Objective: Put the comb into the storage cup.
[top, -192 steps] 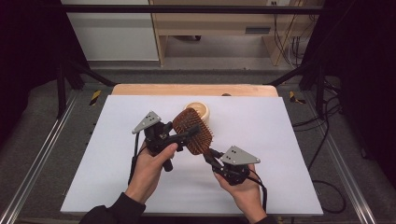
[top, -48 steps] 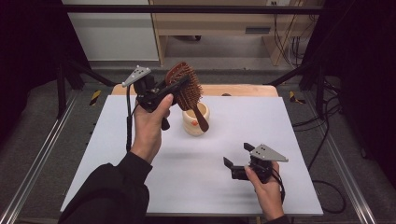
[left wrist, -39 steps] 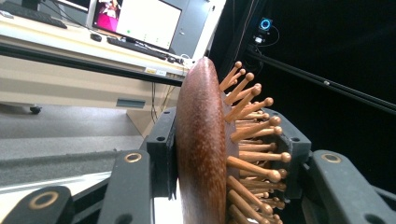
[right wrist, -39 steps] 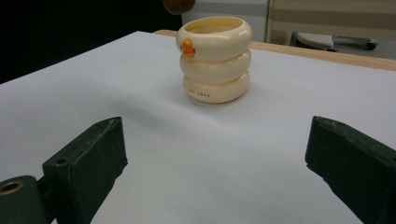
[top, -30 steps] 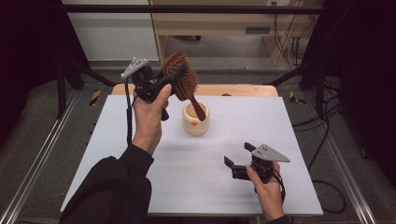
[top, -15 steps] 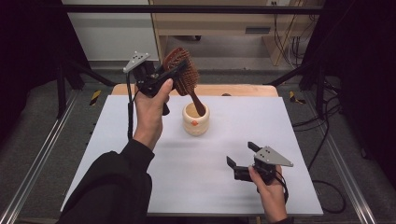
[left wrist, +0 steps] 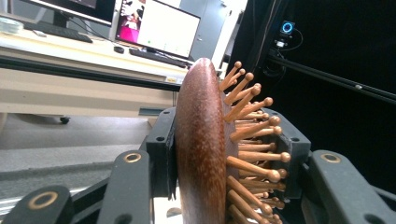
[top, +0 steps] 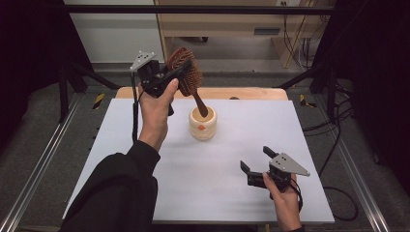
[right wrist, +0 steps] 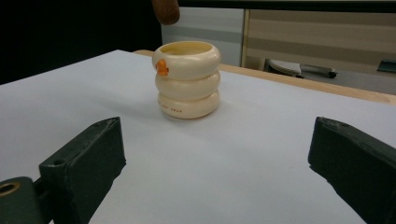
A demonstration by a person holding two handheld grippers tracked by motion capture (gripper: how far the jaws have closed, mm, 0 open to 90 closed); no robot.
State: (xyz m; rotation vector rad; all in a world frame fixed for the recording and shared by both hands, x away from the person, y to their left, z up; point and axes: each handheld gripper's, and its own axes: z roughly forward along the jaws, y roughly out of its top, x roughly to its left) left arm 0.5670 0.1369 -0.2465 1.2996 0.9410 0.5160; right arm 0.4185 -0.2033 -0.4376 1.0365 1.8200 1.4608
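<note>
Above the cream cup (top: 202, 124), left gripper (top: 167, 79) is pinching the wooden hairbrush (top: 186, 77) by its head, handle tip just over the rim. Right gripper (top: 257, 166) sits spread w/ nothing in it, near table (top: 121, 135) front edge.

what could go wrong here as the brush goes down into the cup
1. The left gripper clamps the hairbrush by its head, across the pegs, so it might twist or slip in the fingers.
2. The handle tip hangs just above the cup mouth at a slant; it could catch the rim and tip the cup.
3. The right gripper rests open on the table, away from the cup, so nothing steadies it.
</note>
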